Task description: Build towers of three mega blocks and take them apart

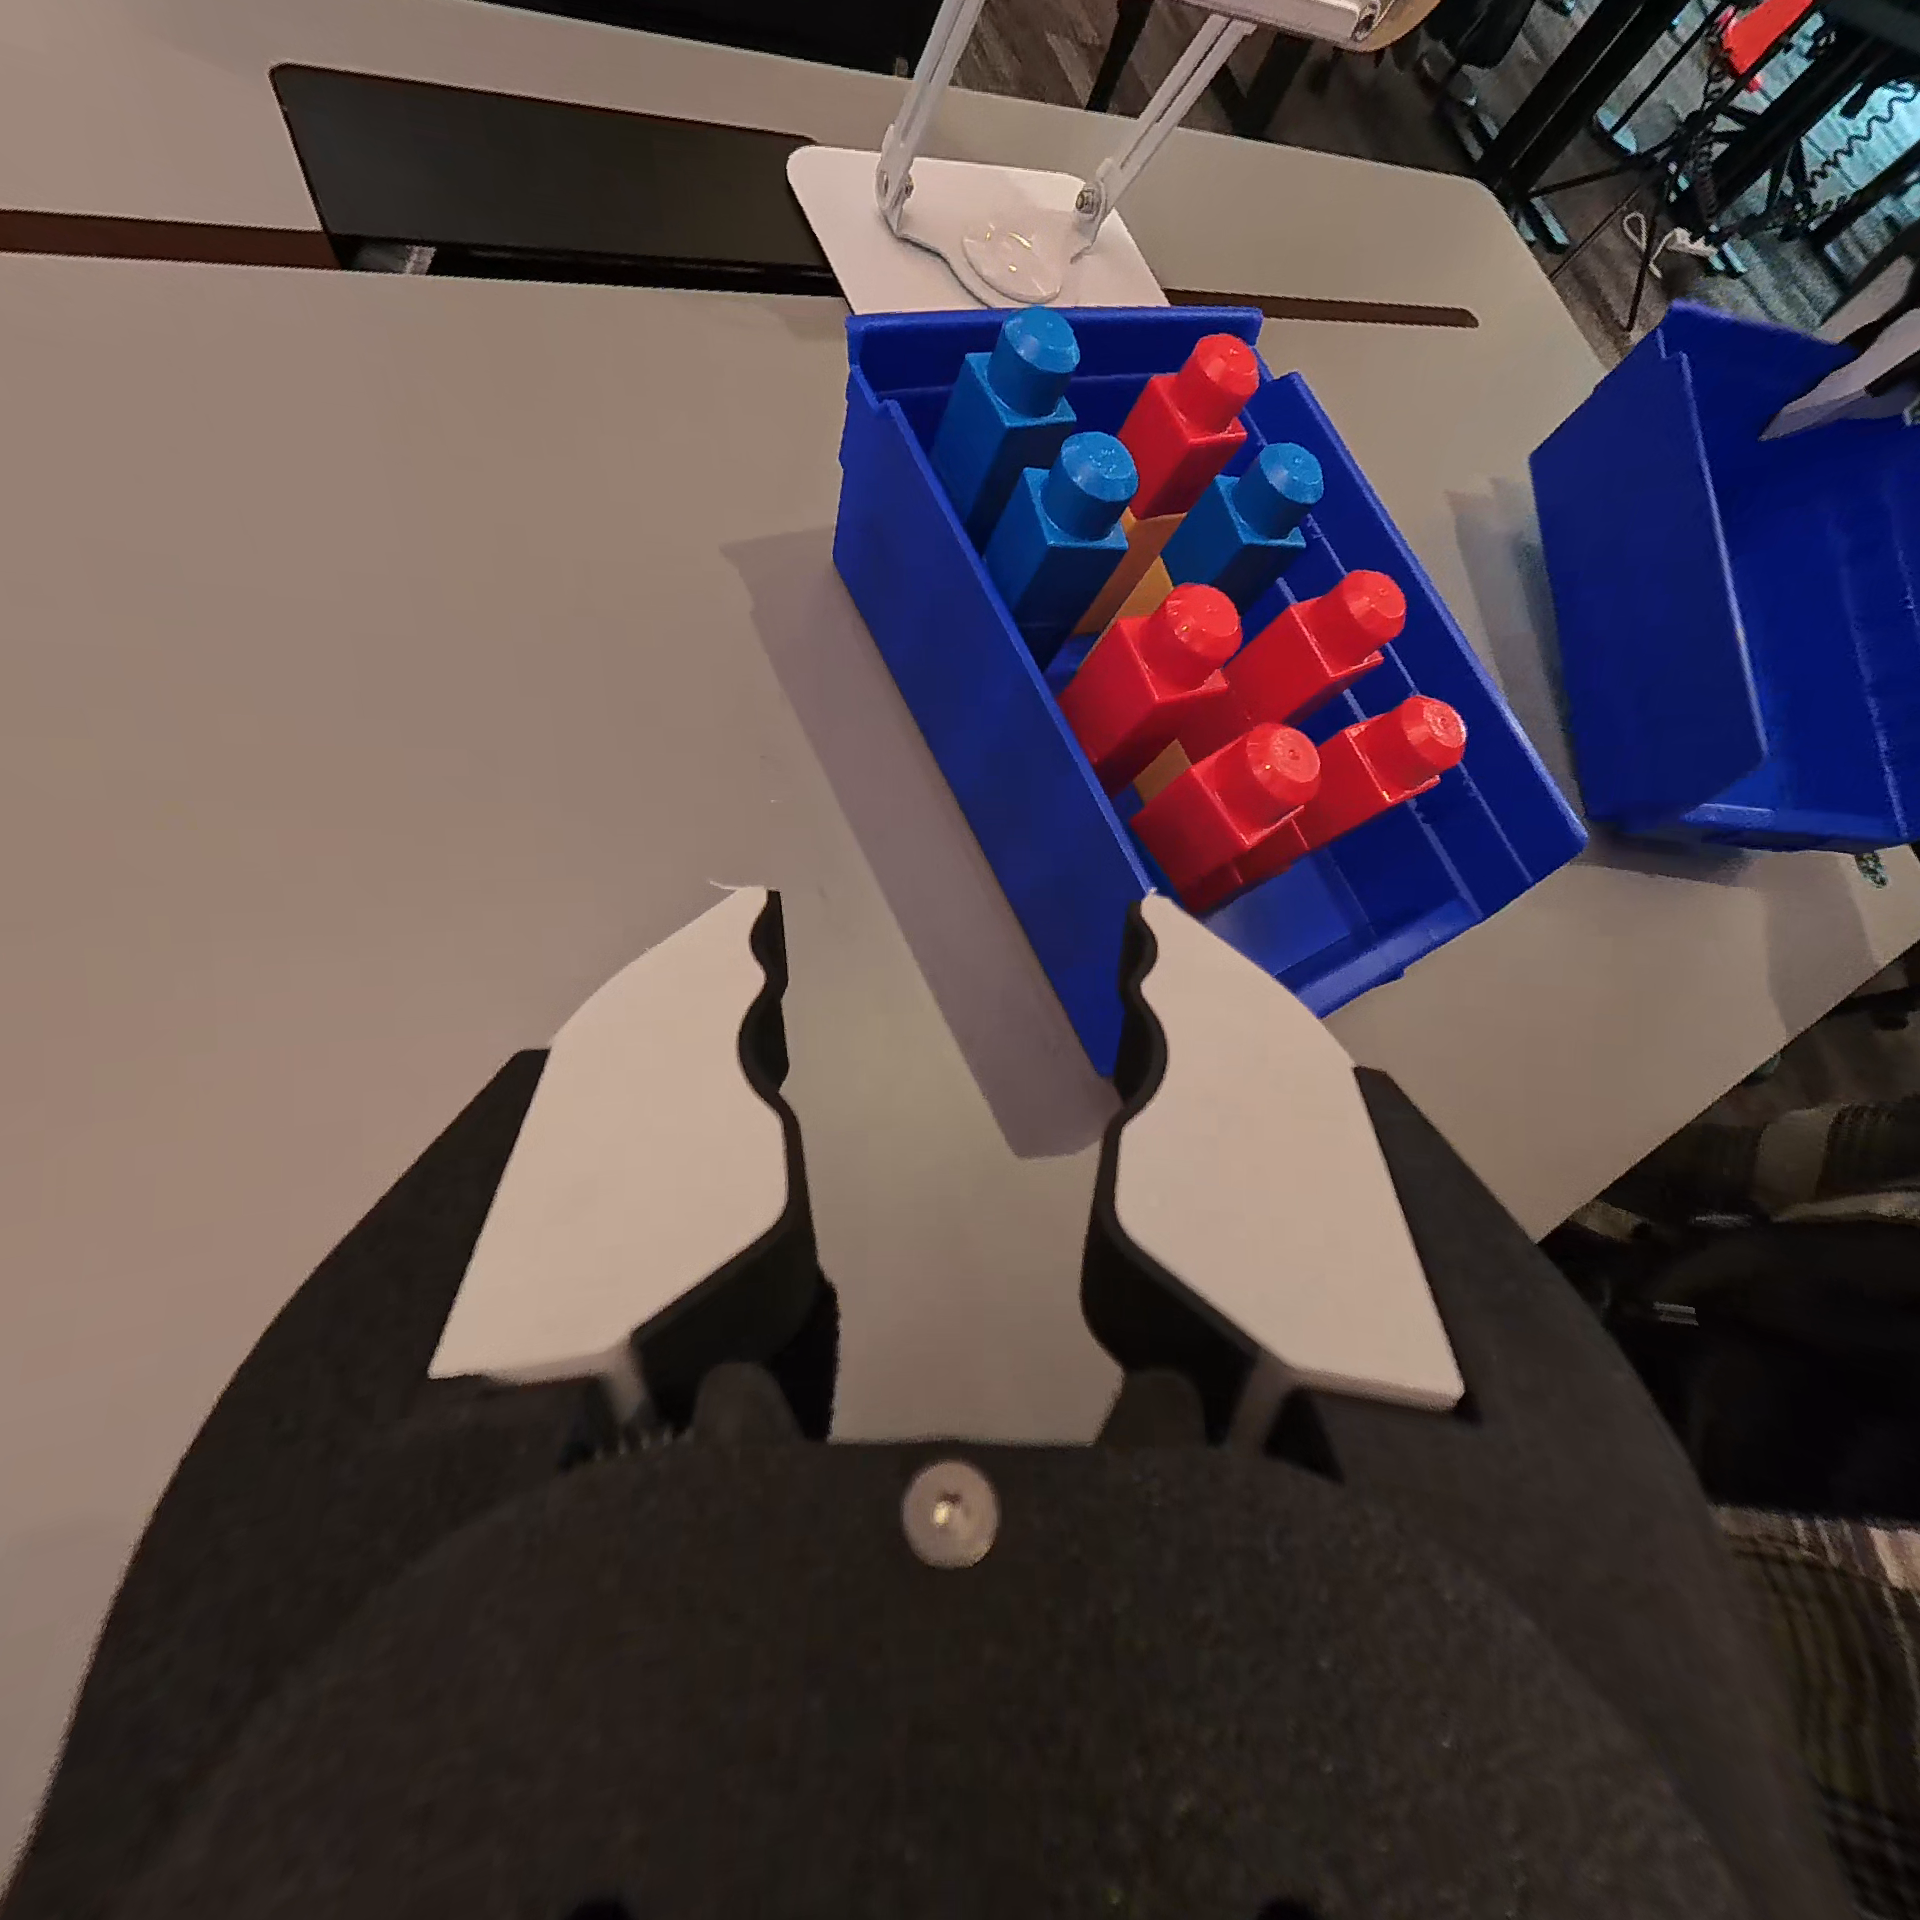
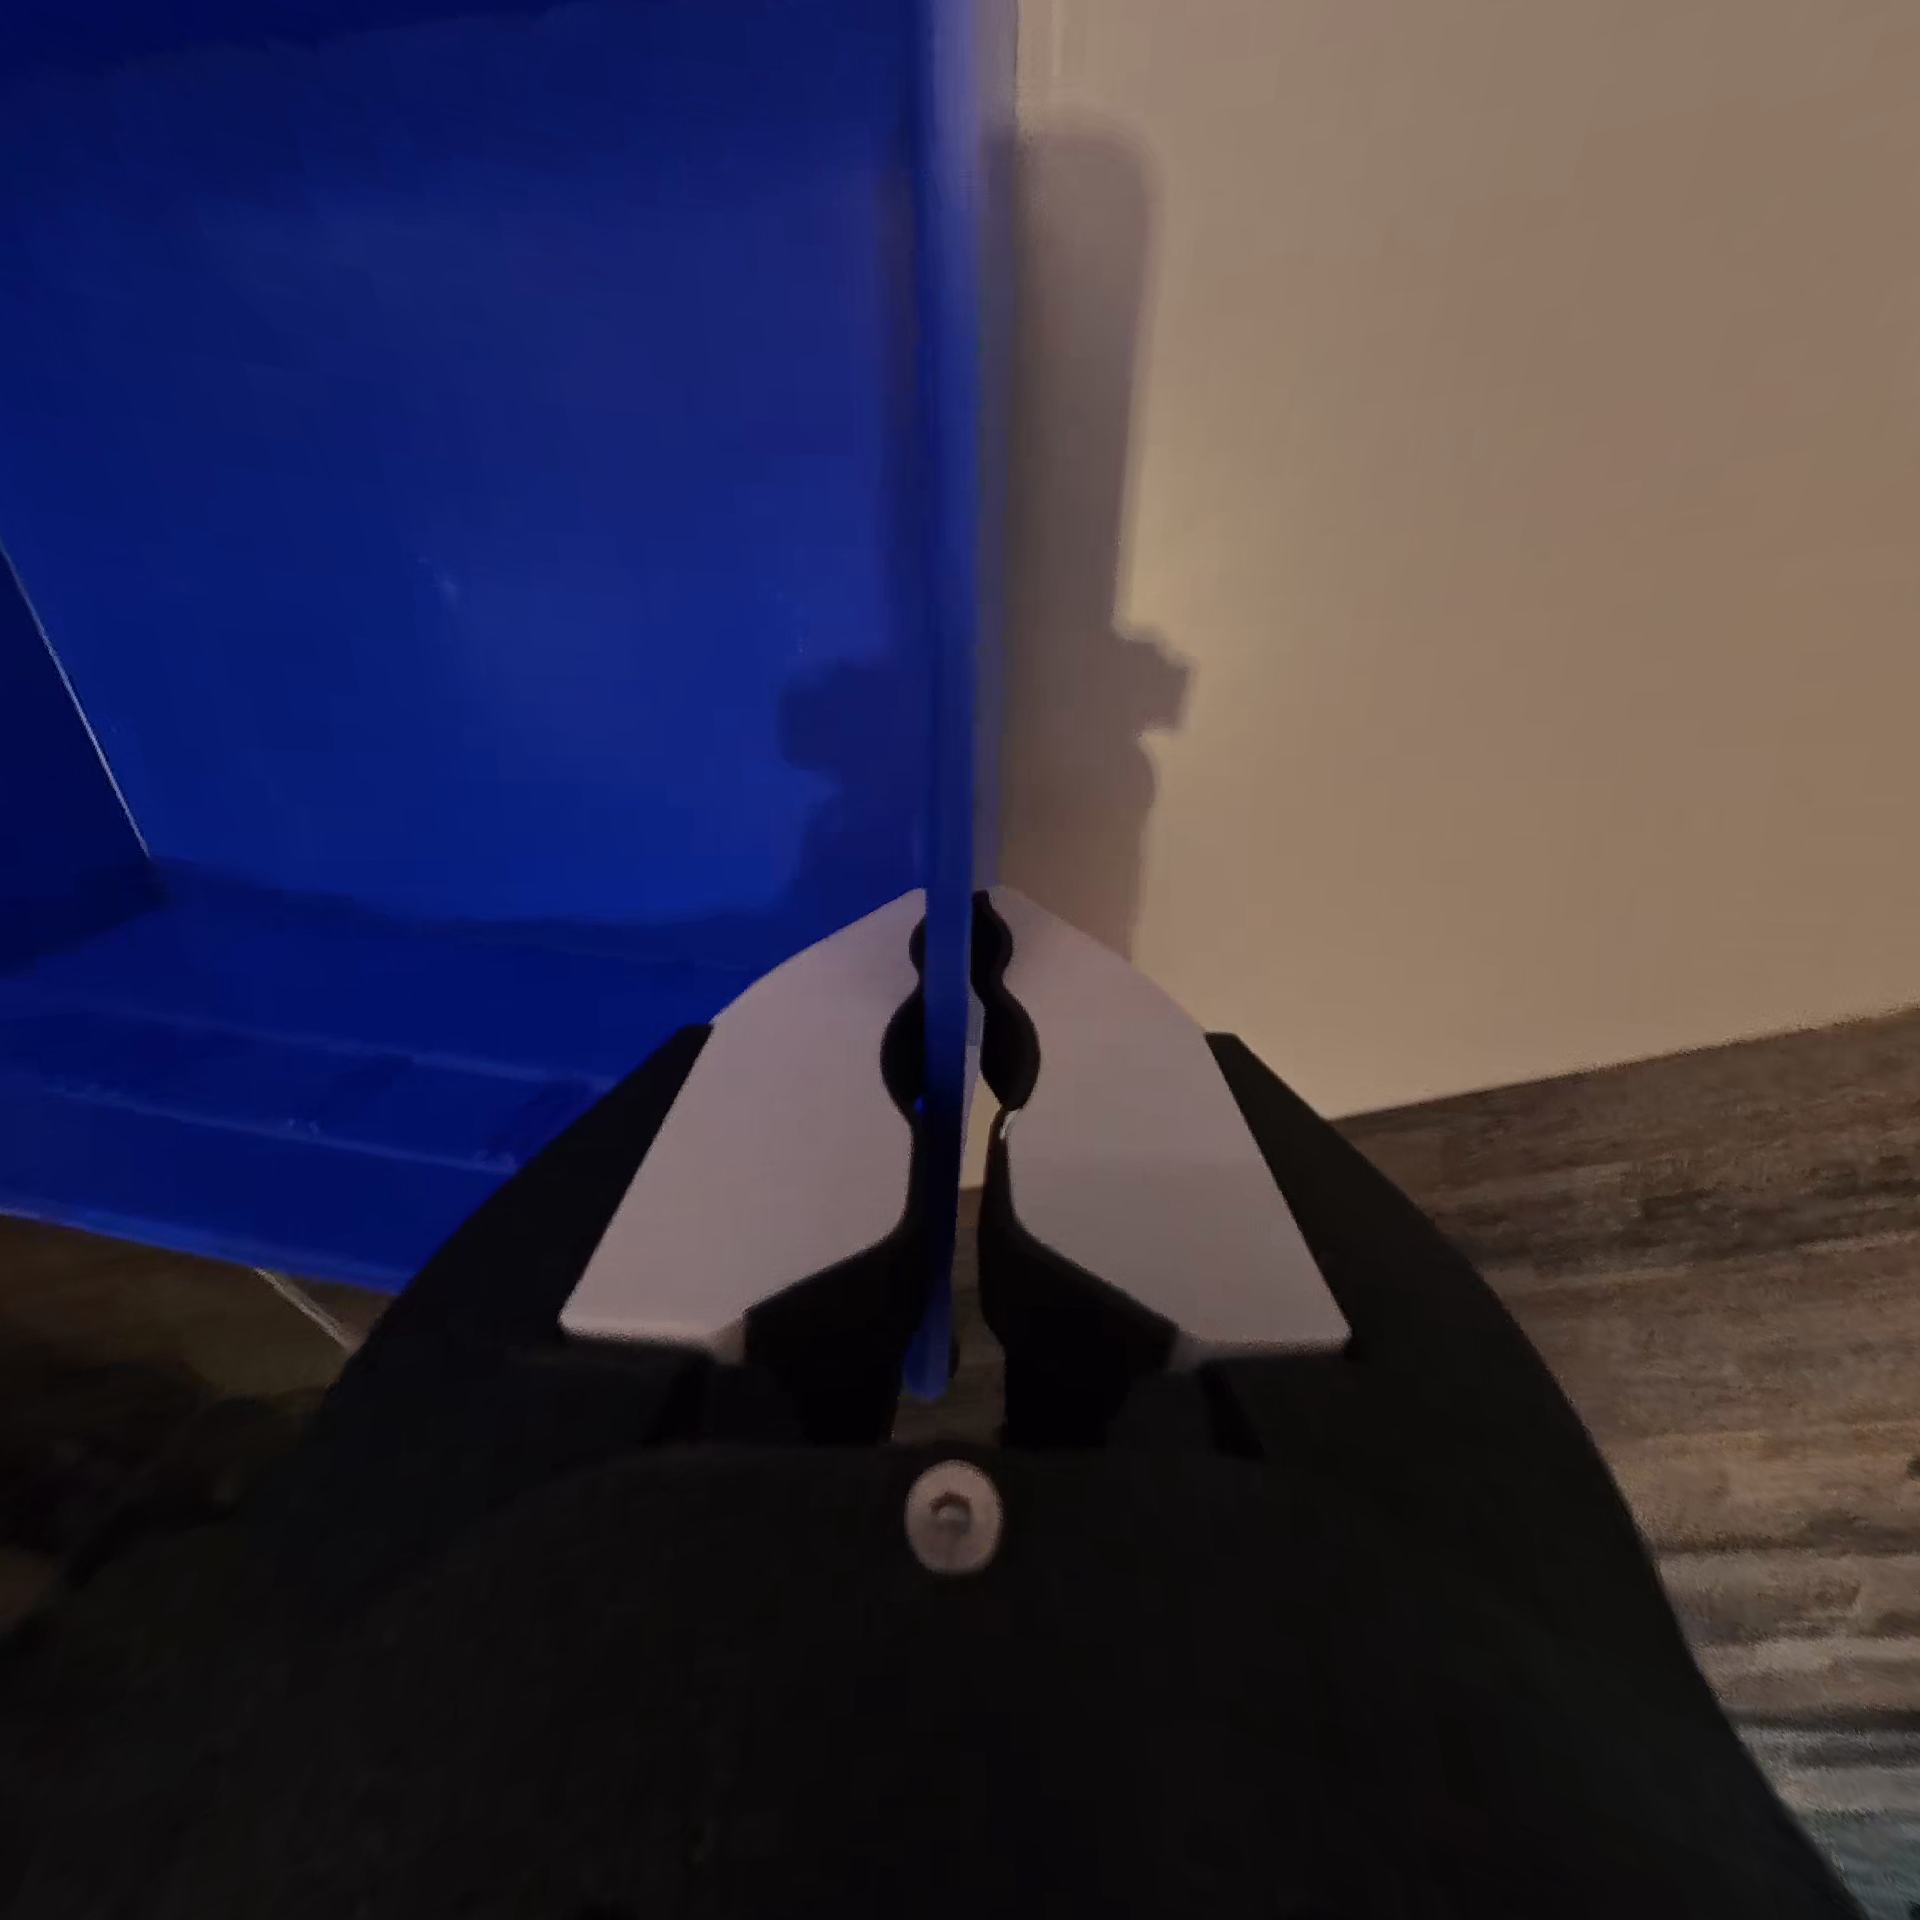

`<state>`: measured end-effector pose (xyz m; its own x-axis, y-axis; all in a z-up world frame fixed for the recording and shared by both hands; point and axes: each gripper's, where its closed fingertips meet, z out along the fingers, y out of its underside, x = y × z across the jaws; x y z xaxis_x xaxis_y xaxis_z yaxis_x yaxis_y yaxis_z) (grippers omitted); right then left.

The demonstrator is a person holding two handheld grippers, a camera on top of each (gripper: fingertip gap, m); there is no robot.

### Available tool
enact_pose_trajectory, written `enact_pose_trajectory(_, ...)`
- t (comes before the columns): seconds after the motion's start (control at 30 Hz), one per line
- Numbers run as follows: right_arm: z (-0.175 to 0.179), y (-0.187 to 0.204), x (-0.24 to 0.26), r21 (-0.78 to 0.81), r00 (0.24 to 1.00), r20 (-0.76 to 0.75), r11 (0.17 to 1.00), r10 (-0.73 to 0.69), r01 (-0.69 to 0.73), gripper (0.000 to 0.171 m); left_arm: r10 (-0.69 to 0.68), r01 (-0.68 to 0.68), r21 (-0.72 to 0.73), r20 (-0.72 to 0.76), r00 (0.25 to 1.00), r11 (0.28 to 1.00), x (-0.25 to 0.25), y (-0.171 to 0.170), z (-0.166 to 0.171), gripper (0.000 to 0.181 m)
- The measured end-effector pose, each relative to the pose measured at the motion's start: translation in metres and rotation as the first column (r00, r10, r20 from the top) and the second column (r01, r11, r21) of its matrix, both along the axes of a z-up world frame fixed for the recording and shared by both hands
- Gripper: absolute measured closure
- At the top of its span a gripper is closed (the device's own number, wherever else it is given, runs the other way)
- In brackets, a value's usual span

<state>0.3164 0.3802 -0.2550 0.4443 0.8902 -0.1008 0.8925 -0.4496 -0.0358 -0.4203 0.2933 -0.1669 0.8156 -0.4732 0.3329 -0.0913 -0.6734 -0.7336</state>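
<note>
A blue bin [image 1: 935, 665] on the grey table holds several upright towers of mega blocks: blue-topped ones [image 1: 1029, 416] at the far end and red-topped ones [image 1: 1153, 665] nearer, with orange blocks lower down. My left gripper [image 1: 951, 914] is open and empty, hovering over the table just in front of this bin. A second blue bin [image 1: 1662, 644] stands to the right and looks empty. My right gripper [image 2: 951, 914] is shut on this second bin's side wall [image 2: 951, 623]; its tip shows in the left wrist view [image 1: 1829, 400].
A white lamp base [image 1: 987, 229] stands just behind the block bin. A dark slot [image 1: 520, 177] runs across the table's far side. The table edge [image 1: 1662, 1143] drops to the floor on the right, where chairs and dark furniture stand.
</note>
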Motion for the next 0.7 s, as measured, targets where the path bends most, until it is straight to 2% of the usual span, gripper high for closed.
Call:
enact_pose_trajectory(0.13, -0.019, 0.008, 0.001, -0.011, 1.000, -0.017, 1.000, 0.007, -0.008, 0.167, -0.003, 0.003, -0.009, -0.006, 1.000, 1.000, 0.004, -0.002, -0.005, 0.121)
enact_pose_trajectory(0.23, -0.024, 0.011, -0.001, -0.039, 0.997, -0.058, 0.998, -0.059, 0.057, 0.167, -0.011, 0.011, -0.019, 0.004, 1.000, 1.000, 0.007, -0.005, -0.008, 0.121)
enact_pose_trajectory(0.3, -0.018, 0.019, -0.003, -0.002, 0.990, -0.087, 0.993, -0.115, 0.115, 0.164, -0.019, 0.019, -0.015, 0.015, 1.000, 1.000, 0.008, -0.006, -0.009, 0.121)
enact_pose_trajectory(0.33, -0.011, 0.025, -0.002, 0.041, 0.986, -0.085, 0.988, -0.145, 0.149, 0.156, -0.026, 0.026, -0.012, 0.021, 0.999, 1.000, 0.009, -0.007, -0.009, 0.121)
enact_pose_trajectory(0.4, 0.015, 0.041, -0.004, 0.198, 0.970, -0.117, 0.952, -0.214, 0.234, 0.127, -0.038, 0.038, 0.001, 0.042, 0.998, 0.999, 0.009, -0.009, -0.008, 0.121)
enact_pose_trajectory(0.43, 0.032, 0.047, -0.002, 0.285, 0.950, -0.131, 0.907, -0.283, 0.309, 0.096, -0.047, 0.047, 0.008, 0.054, 0.997, 0.999, 0.009, -0.009, -0.007, 0.120)
enact_pose_trajectory(0.47, 0.048, 0.048, 0.004, 0.349, 0.912, -0.120, 0.844, -0.391, 0.408, 0.064, -0.056, 0.055, 0.016, 0.063, 0.996, 0.998, 0.009, -0.010, -0.006, 0.120)
enact_pose_trajectory(0.5, 0.060, 0.039, 0.010, 0.380, 0.859, -0.098, 0.779, -0.502, 0.499, 0.042, -0.063, 0.061, 0.027, 0.071, 0.995, 0.998, 0.007, -0.011, -0.005, 0.120)
enact_pose_trajectory(0.57, 0.078, 0.006, 0.018, 0.430, 0.722, -0.050, 0.638, -0.690, 0.639, 0.024, -0.081, 0.077, 0.053, 0.093, 0.992, 0.996, 0.005, -0.012, -0.003, 0.120)
enact_pose_trajectory(0.63, 0.086, -0.037, 0.013, 0.414, 0.534, -0.087, 0.457, -0.841, 0.788, 0.041, -0.097, 0.089, 0.074, 0.120, 0.988, 0.993, 0.002, -0.013, -0.003, 0.120)
enact_pose_trajectory(0.7, 0.083, -0.076, -0.003, 0.336, 0.379, -0.169, 0.308, -0.910, 0.890, 0.053, -0.116, 0.105, 0.083, 0.150, 0.982, 0.991, 0.000, -0.014, -0.005, 0.120)
